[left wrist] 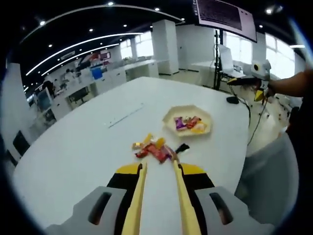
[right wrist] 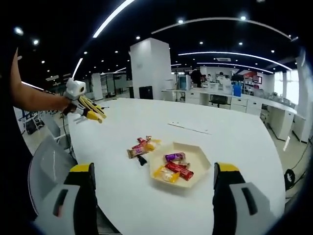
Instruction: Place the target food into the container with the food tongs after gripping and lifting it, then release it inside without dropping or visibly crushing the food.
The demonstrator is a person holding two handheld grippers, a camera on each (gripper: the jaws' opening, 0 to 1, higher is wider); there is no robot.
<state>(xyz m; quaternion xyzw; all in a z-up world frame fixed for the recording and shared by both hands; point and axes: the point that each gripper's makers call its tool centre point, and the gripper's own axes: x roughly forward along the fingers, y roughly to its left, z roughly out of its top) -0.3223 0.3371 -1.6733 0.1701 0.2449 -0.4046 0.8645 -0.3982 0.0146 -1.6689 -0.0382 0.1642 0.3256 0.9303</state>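
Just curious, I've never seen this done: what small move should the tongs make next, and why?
Probably ease the tongs forward and down onto the loose sweets. Their arms are apart with nothing between them, the pile lies just ahead of the tips, and the tray sits beyond it.

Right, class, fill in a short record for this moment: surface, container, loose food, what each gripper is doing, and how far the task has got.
surface: white table
container: pale angular tray, holding several wrapped snacks
loose food: small pile of wrapped snacks on the table beside the tray, apart from it
left gripper: carries yellow tongs, tips open, just short of the pile
right gripper: jaws wide apart, holding nothing, tray ahead of it
task state: some snacks in the tray, the pile not yet moved
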